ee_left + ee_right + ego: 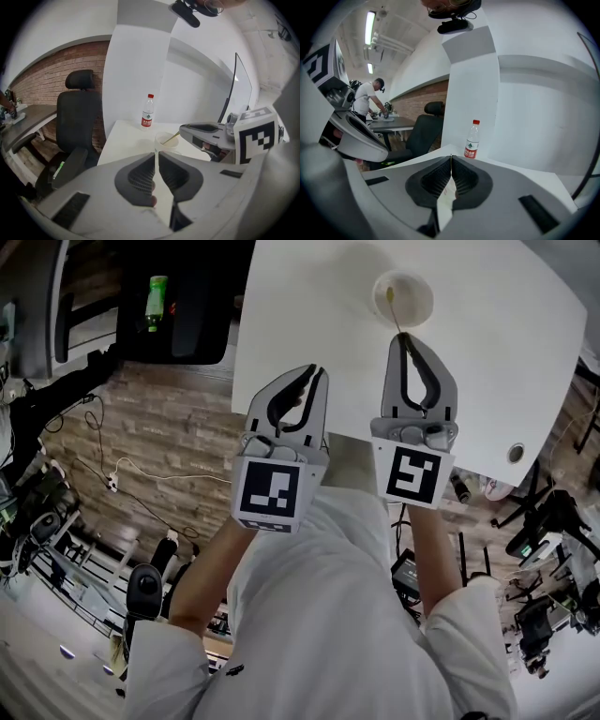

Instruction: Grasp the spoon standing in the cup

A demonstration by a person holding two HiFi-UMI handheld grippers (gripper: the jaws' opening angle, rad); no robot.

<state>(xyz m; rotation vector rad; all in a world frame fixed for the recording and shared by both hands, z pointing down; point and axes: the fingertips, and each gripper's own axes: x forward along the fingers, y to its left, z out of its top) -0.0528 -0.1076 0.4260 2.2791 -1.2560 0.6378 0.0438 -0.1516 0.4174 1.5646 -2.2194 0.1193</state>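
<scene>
Your right gripper [405,337]: jaws together, clamped on top end of spoon [395,315] handle; contact point tiny in view, so probably pinched right at jaw tips. Spoon: thin, yellowish-brown, slanted, lower end down in cup [419,289], handle leaning toward you. Cup: white, round, on far part of white table [497,352], just beyond right gripper. Your left gripper [314,372]: jaw tips together, nothing between, over near-left table edge. Water bottle [147,111] stands beyond cup.

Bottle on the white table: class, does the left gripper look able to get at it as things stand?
Probably yes: the left gripper faces the bottle across bare table, the cup sitting off to the right; its closed jaws must open first.
</scene>
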